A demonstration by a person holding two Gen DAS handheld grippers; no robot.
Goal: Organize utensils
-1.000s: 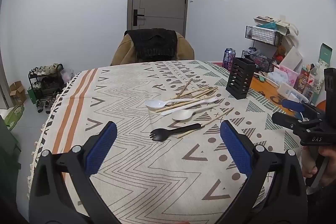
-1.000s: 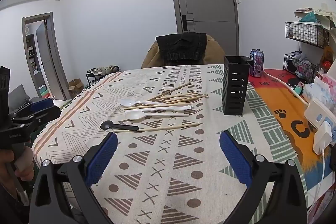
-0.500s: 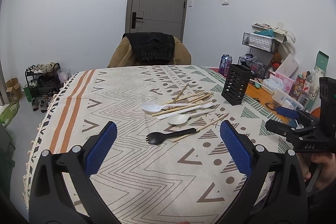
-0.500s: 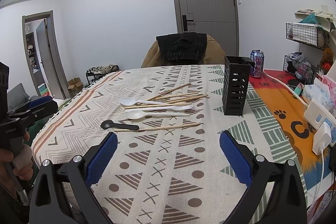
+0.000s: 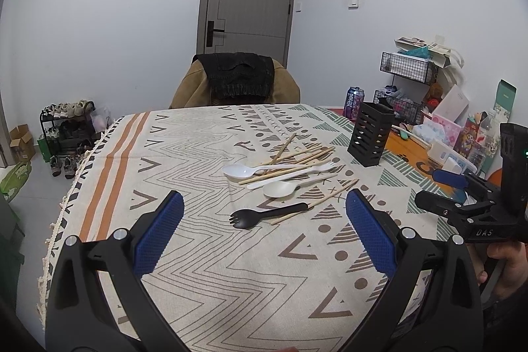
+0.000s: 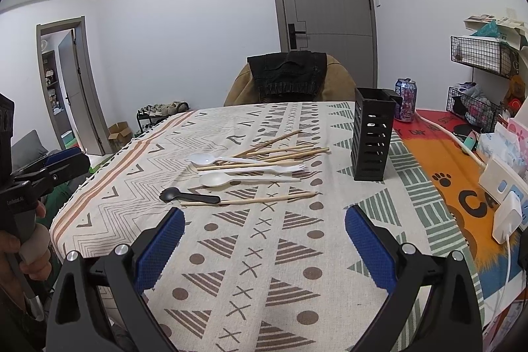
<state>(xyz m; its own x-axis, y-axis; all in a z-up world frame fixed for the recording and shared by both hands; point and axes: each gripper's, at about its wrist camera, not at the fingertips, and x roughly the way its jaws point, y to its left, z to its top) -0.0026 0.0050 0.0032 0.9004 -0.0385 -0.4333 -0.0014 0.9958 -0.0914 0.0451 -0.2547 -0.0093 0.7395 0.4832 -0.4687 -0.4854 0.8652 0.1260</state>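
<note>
We cannot see inside the slotted black utensil holder [image 6: 373, 137], its walls hiding any contents. In the pile of wooden chopsticks [image 5: 298, 155], crossing sticks hide parts of one another and of the white utensil handles, so we cannot count them. The lettering on the drink can [image 6: 406, 99] is too small to read. The right gripper [image 5: 462, 197] is cut off by the left wrist view's right edge.
</note>
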